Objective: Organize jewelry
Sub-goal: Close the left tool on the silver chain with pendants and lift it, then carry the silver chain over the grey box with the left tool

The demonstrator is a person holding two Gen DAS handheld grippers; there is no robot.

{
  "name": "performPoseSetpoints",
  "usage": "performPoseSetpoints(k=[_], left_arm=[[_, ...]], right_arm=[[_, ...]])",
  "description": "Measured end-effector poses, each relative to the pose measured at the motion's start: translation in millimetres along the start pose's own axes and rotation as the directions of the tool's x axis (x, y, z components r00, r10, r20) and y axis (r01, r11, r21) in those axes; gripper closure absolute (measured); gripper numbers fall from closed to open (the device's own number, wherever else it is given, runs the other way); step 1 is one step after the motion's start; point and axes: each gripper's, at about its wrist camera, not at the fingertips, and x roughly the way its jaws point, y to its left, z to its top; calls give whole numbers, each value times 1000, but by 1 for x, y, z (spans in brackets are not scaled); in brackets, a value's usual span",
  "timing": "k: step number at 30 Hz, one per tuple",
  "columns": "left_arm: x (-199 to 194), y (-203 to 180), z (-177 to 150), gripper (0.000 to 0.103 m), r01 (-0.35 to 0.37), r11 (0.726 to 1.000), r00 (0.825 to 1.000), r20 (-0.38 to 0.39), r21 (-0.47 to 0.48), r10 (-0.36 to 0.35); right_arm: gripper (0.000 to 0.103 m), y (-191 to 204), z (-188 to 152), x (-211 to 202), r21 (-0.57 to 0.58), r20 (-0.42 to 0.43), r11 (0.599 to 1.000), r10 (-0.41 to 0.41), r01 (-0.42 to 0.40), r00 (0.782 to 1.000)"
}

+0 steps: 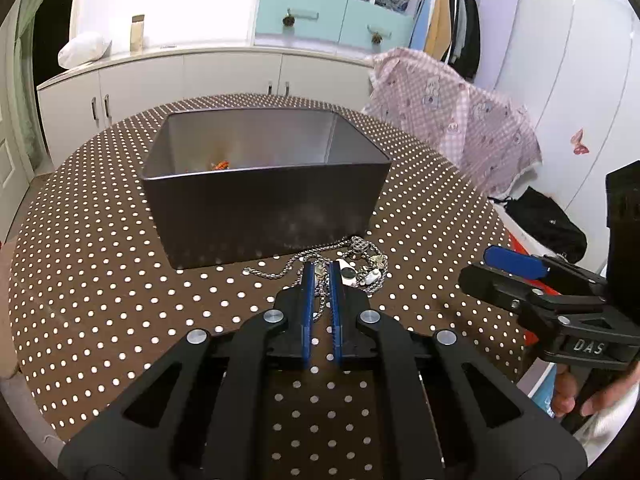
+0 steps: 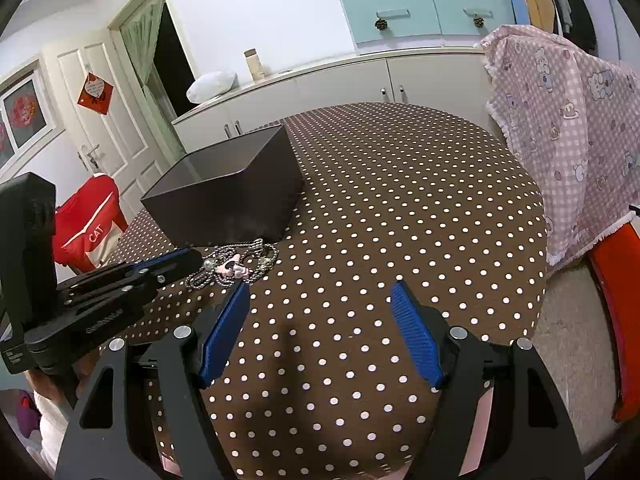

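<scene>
A dark open box point(image 1: 264, 208) stands on the dotted table, with a small orange piece point(image 1: 220, 165) on its floor. Against its near wall lies a tangle of jewelry point(image 1: 362, 260): silver chains, a pendant and pale beads. My left gripper point(image 1: 322, 267) is down in this pile, its blue pads almost together and a silver chain point(image 1: 320, 300) pinched between them. The right wrist view shows the same pile point(image 2: 236, 266) with the left gripper point(image 2: 188, 260) at its left edge. My right gripper point(image 2: 318, 286) hovers open over bare tablecloth to the right of the pile, holding nothing.
The round table point(image 1: 120, 280) has a brown cloth with white dots. A chair draped in pink patterned fabric point(image 2: 568, 128) stands at its far right, and a red chair point(image 2: 88, 220) at its left. White cabinets point(image 1: 180, 80) line the wall behind.
</scene>
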Motion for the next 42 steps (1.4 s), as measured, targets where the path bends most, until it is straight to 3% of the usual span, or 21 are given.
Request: performPoseSetpoints(k=[11, 23, 24, 25, 26, 27, 30, 32, 33, 39, 42], left_arm=[[-10, 17, -5, 95, -29, 1000, 999, 27, 5, 29], [14, 3, 7, 93, -34, 991, 996, -78, 126, 44], [13, 2, 7, 83, -30, 991, 996, -79, 130, 40], [13, 1, 7, 49, -18, 991, 996, -83, 135, 29], [12, 1, 7, 31, -8, 991, 997, -78, 135, 19], [7, 1, 7, 28, 3, 991, 999, -52, 134, 4], [3, -1, 8, 30, 9, 989, 999, -32, 151, -4], [9, -2, 9, 52, 4, 989, 999, -53, 151, 4], [13, -2, 10, 68, 6, 989, 998, -67, 150, 4], [22, 0, 10, 76, 42, 989, 995, -96, 145, -28], [27, 5, 11, 88, 45, 992, 992, -124, 119, -30]], right_arm=[[33, 19, 4, 8, -49, -10, 998, 27, -27, 1000], [33, 4, 3, 8, -9, -9, 1000, 13, -13, 1000], [33, 2, 3, 8, -5, -11, 1000, 13, -13, 1000], [34, 1, 3, 9, -1, -12, 1000, 13, -13, 1000], [34, 0, 3, 9, 2, -13, 1000, 15, -15, 1000], [34, -1, 4, 10, 5, -14, 1000, 15, -15, 1000], [34, -4, 3, 10, 13, -15, 1000, 16, -16, 1000], [34, -6, 3, 11, 19, -15, 1000, 19, -19, 1000], [33, -7, 3, 11, 20, -15, 1000, 21, -21, 1000], [33, -13, 4, 10, 32, -14, 999, 21, -21, 1000], [33, -15, 4, 10, 36, -12, 999, 21, -21, 1000]])
